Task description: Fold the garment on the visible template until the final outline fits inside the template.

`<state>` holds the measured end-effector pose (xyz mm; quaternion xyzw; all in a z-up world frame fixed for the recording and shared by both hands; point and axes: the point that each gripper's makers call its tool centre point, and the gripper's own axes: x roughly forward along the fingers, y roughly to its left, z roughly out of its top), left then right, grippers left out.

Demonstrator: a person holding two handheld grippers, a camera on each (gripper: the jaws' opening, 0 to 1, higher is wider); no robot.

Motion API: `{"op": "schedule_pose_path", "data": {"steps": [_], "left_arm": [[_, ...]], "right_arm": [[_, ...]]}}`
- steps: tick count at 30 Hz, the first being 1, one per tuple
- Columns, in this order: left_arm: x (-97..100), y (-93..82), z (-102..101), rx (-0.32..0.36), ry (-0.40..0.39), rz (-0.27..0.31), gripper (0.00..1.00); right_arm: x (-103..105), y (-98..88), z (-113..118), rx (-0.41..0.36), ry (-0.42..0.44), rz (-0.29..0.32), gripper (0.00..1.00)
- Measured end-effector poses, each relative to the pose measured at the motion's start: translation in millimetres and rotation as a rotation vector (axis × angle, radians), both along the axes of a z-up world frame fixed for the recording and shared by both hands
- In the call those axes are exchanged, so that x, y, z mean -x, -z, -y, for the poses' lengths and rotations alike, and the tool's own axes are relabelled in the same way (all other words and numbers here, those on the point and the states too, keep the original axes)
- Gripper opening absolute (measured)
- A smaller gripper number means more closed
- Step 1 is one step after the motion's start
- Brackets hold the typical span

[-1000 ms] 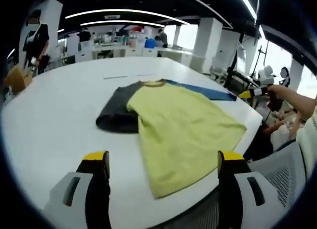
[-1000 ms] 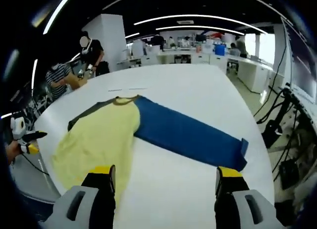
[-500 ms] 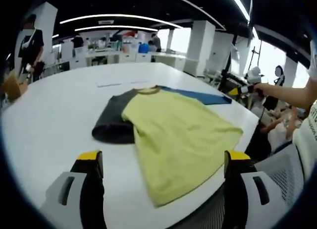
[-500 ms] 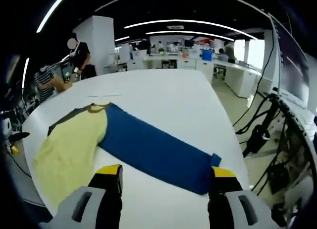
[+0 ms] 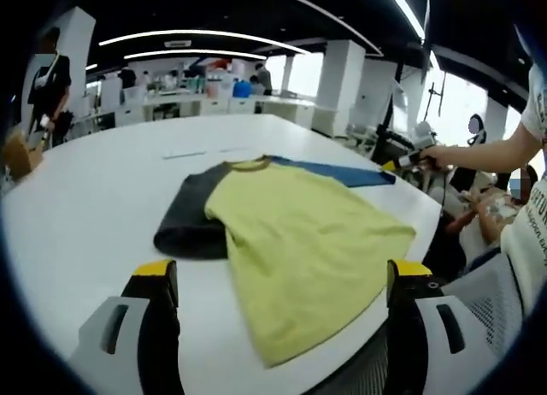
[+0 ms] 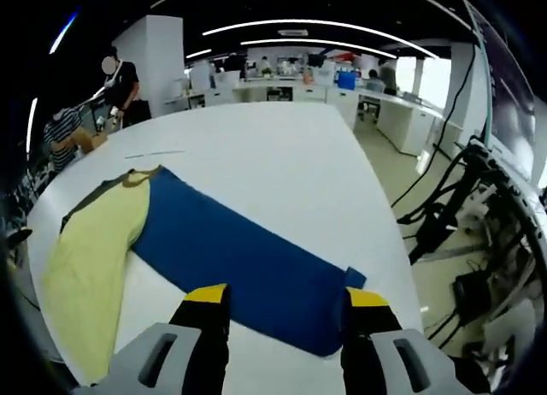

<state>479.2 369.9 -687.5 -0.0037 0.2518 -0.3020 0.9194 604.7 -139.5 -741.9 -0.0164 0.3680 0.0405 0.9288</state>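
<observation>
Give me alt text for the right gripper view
The right gripper hangs with open jaws over the cuff end of the shirt's long blue sleeve, spread flat on a white table. The yellow body lies left.

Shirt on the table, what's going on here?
A person holds a gripper in each hand over a white table. A yellow shirt lies flat, with one blue sleeve stretched out and one dark sleeve bunched up. The right gripper sits open at the blue sleeve's cuff end; the left gripper hangs open near the hem. Nothing is gripped.
</observation>
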Motion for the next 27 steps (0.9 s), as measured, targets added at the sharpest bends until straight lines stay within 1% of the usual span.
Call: {"op": "schedule_pose_path", "data": {"steps": [2,6,9,12,14,17,21,23,25,27], "left_arm": [[-0.4,-1.0,-0.3,0.002,-0.001,0.003,0.99],[-0.1,0.0,-1.6,0.002,-0.005,-0.001,0.98],[0.4,0.9,-1.7,0.006,-0.008,-0.004,0.98],[1.6,2.3,-0.8,0.004,-0.005,-0.011,0.97],[1.9,2.3,-0.6,-0.002,-0.003,-0.011,0.96],[1.2,-0.1,-0.9,0.003,-0.008,-0.005,0.96],[0.9,-0.2,-3.7,-0.003,-0.016,-0.002,0.95],[1.5,0.5,-4.6,-0.004,-0.020,-0.006,0.94],[2.5,1.3,-5.4,-0.007,-0.024,-0.010,0.94],[3.1,2.1,-6.0,-0.008,-0.026,-0.013,0.94]], "right_arm": [[-2.9,4.6,6.1,0.020,0.005,-0.011,0.45],[-4.0,16.1,17.0,0.033,0.034,-0.047,0.41],[-2.4,23.6,23.2,0.036,0.064,-0.078,0.35],[-0.2,29.0,24.0,0.048,0.069,-0.102,0.30],[1.7,31.6,24.6,0.041,0.080,-0.117,0.24],[3.9,32.6,25.2,0.031,0.098,-0.124,0.17],[0.7,36.1,33.2,0.020,0.114,-0.133,0.07],[0.4,36.1,35.2,0.014,0.126,-0.132,0.05],[9.1,29.9,23.6,0.007,0.133,-0.128,0.03],[14.9,25.3,18.1,0.011,0.139,-0.127,0.01]]}}
